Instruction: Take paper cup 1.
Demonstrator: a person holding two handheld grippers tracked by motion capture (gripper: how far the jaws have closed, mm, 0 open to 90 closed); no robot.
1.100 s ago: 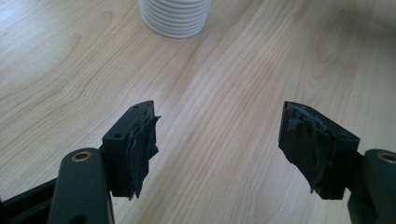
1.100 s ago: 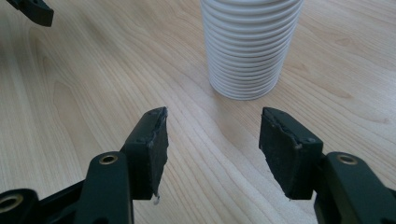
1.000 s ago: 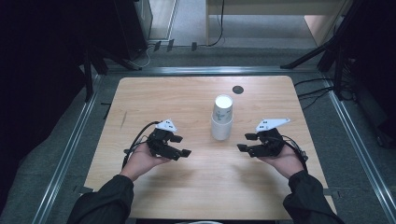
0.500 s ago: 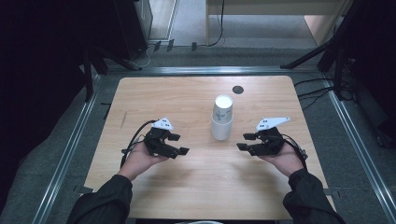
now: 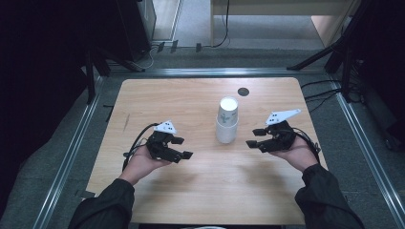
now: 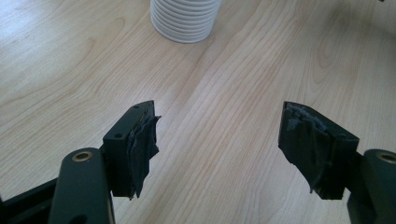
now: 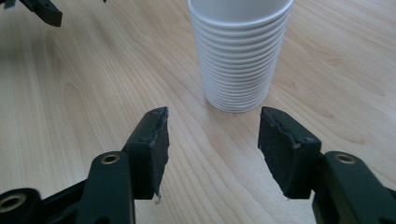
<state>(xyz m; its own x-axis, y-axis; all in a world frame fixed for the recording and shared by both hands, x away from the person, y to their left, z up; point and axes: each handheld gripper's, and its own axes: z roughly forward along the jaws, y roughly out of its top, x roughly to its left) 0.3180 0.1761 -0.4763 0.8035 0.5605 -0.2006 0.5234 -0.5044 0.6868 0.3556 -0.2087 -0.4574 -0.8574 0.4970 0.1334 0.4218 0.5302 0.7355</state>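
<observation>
Ribbed white paper cup stack (image 5: 227,120) upright on pale woodgrain table (image 5: 191,191), between left gripper (image 5: 183,148) and right gripper (image 5: 254,137); both gape, empty.

wooden table (image 5: 191,100), small dark disc (image 5: 243,91)

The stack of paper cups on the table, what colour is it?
White, the stack of paper cups has ribbed sides, and the top cup bears a small green print; the right gripper view shows it best.

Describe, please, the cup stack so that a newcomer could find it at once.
On the wooden table, look near the middle, between the two hand-held tongs. There a stack of white paper cups stands upright, mouth up. It is the table's one tall white thing; its sole neighbour is a flat dark disc behind it.
</observation>
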